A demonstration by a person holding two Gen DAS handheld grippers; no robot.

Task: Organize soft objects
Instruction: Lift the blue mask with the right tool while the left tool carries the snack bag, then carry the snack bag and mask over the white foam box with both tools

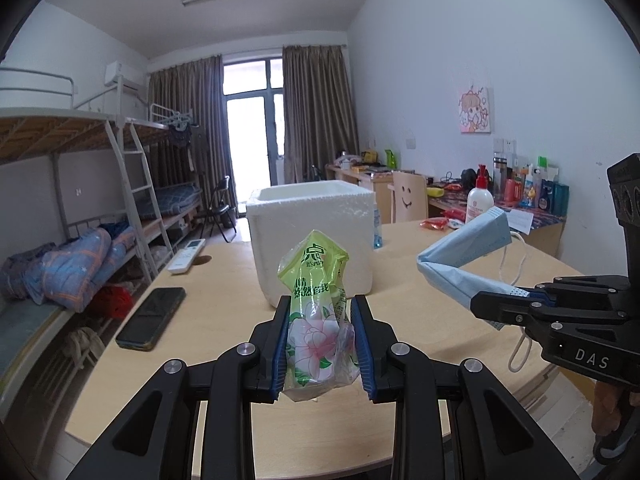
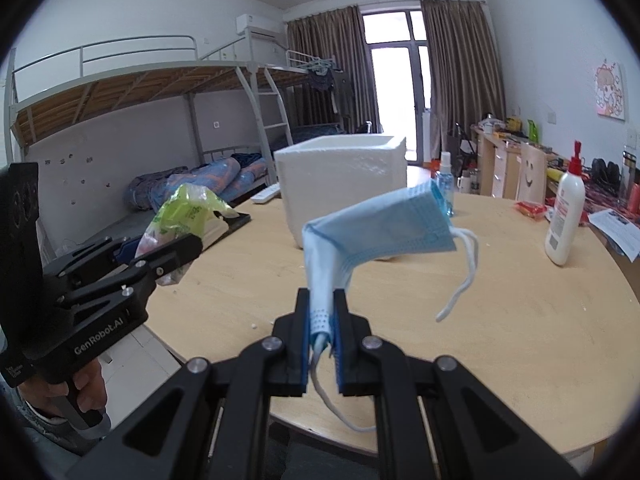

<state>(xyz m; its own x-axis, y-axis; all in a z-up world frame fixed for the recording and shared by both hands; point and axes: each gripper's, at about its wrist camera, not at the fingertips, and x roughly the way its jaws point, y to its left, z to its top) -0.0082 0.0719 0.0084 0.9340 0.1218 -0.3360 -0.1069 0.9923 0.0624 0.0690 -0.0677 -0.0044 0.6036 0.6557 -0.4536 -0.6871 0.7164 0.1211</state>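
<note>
Tools [image 1: 322, 344] x2: 1 tissue pack [image 1: 316, 312], 1 mask [image 2: 376, 224]

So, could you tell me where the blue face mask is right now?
The blue face mask is clamped in the right gripper, held above the wooden table just in front of the white foam box.

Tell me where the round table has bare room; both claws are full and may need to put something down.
The pale wooden round table is bare between the white foam box and the white pump bottle, and along its near edge. It is crowded left of the box, where a black phone and white remote control lie.
</note>
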